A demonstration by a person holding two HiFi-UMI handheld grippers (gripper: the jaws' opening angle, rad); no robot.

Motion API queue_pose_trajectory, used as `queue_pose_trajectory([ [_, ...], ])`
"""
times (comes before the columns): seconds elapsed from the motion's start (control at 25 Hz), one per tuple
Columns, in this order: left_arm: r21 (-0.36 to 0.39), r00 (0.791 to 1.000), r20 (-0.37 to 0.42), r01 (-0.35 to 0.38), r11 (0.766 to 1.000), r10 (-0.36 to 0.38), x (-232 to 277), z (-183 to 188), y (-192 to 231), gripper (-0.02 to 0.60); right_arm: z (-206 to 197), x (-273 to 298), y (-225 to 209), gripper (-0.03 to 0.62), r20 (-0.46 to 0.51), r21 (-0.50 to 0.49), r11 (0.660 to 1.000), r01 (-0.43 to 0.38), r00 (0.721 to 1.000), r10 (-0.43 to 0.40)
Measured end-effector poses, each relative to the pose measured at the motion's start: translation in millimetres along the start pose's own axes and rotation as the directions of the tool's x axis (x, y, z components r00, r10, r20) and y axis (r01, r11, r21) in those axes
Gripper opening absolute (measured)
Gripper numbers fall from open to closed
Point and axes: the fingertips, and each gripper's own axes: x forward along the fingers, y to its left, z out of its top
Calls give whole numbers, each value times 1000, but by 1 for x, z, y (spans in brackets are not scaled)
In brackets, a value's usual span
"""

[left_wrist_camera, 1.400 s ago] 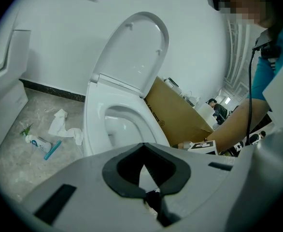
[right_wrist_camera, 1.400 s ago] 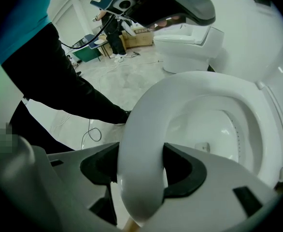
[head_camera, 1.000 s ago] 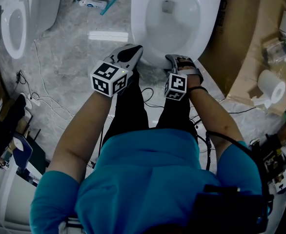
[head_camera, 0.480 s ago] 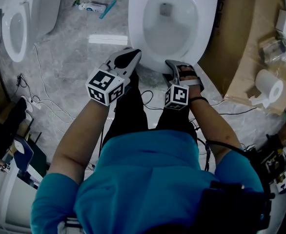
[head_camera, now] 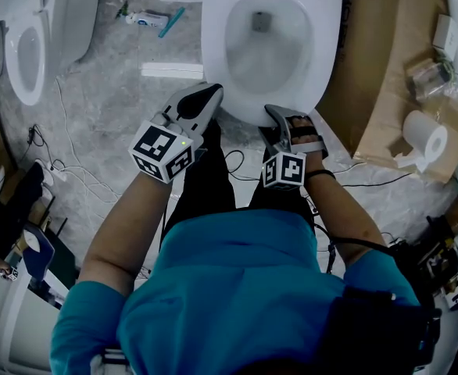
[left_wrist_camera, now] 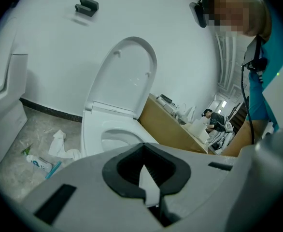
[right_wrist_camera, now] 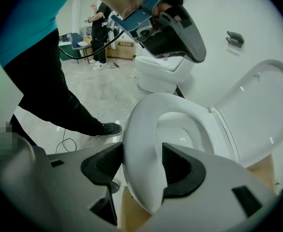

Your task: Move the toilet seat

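Toilet seat (right_wrist_camera: 137, 144) sat on the white bowl, ring facing up, lid (left_wrist_camera: 127, 76) upright against the wall behind it. Right gripper (head_camera: 274, 116) was at the bowl's front, both jaws clamped on the seat's front rim, one pad on the inner edge and one on the outer. Left gripper (head_camera: 207, 94) hung just beside the front-left of the bowl, jaws together with nothing held, not touching the seat. Cardboard box (head_camera: 385, 69) stood right of the toilet, paper roll (head_camera: 428, 139) near its corner. Second toilet (head_camera: 18, 41) stood well apart on the left. Tube (head_camera: 147, 19) lay on the floor between the two.
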Motion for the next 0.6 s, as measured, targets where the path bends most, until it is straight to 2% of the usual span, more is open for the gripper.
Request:
queue_pose_trajectory([
  [0.36,54,998,66,-3,999,0,-24,45,-18,3,18,-38,-21,256,43,20,998,61,997,-62],
  [0.6,104,995,100,-30,994,20,-42,78,-24,3,31,-65,-40,254,82,25,993,112,990,-114],
])
